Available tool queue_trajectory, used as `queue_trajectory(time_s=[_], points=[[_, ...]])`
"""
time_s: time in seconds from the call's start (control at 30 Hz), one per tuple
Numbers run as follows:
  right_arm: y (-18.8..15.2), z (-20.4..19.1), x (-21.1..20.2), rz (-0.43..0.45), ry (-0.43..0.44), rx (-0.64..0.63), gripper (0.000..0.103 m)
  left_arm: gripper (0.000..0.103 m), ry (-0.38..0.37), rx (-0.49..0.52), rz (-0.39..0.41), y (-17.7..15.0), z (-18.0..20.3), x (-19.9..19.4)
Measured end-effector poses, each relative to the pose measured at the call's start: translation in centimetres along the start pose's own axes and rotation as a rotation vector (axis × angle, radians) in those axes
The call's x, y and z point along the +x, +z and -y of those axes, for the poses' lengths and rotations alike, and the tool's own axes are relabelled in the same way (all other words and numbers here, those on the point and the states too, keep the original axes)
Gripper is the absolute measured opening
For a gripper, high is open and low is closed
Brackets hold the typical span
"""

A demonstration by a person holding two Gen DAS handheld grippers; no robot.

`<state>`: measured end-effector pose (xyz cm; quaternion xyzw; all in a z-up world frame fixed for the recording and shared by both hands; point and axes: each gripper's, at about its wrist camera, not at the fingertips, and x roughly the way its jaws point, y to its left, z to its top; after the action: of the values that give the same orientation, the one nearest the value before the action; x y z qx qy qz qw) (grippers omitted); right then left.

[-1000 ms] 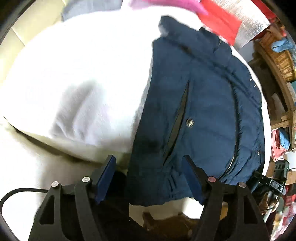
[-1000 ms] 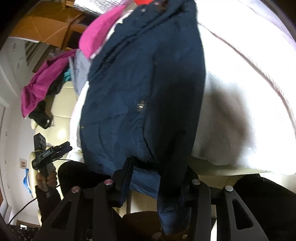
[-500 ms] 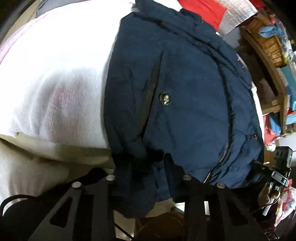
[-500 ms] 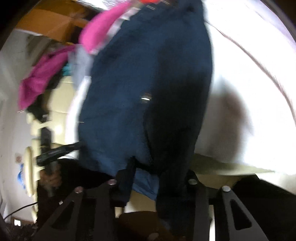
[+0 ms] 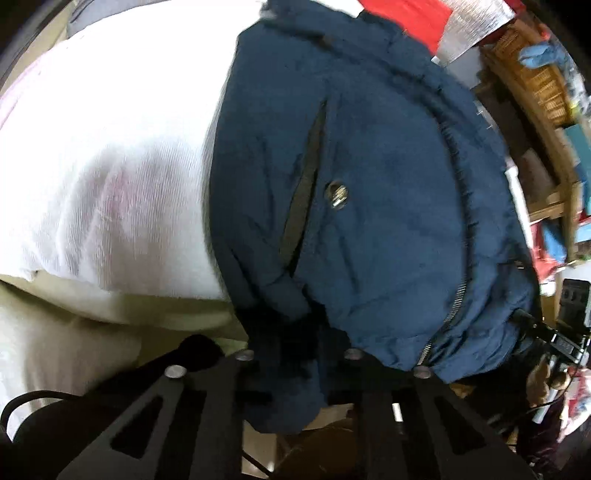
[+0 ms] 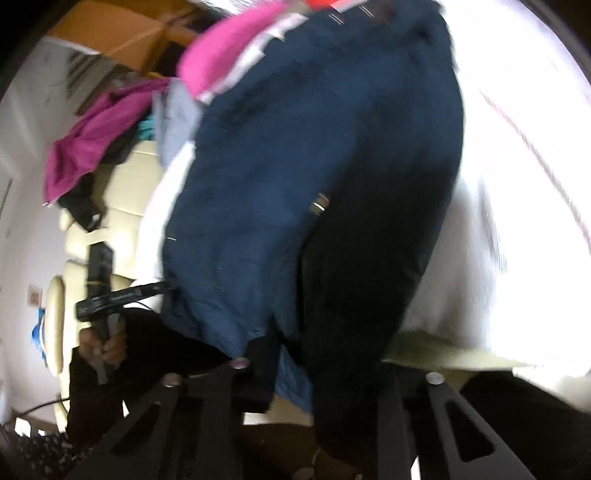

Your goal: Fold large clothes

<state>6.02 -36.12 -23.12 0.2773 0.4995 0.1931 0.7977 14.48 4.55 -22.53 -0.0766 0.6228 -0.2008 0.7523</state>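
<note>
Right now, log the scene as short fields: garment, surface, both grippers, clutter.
garment: navy jacket, spread flat, hem toward the cameras
surface: white blanket under it
left gripper: shut on the hem's left corner
right gripper: jaws closing, hem fabric pinched between them
pocket: dark slit with a metal snap beside it
clutter: pink garment and red cloth beyond the collar

left fingers [image 5: 295,354] closed on jacket [image 5: 369,184] hem, right fingers [image 6: 321,369] apparently closing too

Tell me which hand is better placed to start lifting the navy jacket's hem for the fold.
Left, probably. The left tongs are shut on the hem of the navy jacket, while the right tongs are closing with hem fabric between them.
</note>
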Motion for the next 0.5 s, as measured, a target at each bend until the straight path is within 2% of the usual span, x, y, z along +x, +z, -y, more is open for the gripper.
queue_trajectory(time_s=[0.1, 0.27, 0.37, 0.5], points=[[1.2, -1.7, -1.7, 0.063, 0.033, -0.054, 0.015, 0.009, -0.094, 0.031, 0.063, 0.8, 0.7, -3.0], [4.5, -3.5, -3.3, 0.178, 0.095, -0.074, 0.014, 0.009, -0.243, 0.054, 0.179, 4.5, 2.0, -7.3], [7.0, -2.9, -4.9, 0.273, 0.127, -0.048, 0.013, 0.009, -0.292, 0.045, 0.244, 6.8, 1.4, -9.3], [11.7, -0.8, -6.4, 0.396, 0.153, 0.029, 0.013, 0.009, -0.311, -0.006, 0.311, 12.2, 1.4, -9.0]])
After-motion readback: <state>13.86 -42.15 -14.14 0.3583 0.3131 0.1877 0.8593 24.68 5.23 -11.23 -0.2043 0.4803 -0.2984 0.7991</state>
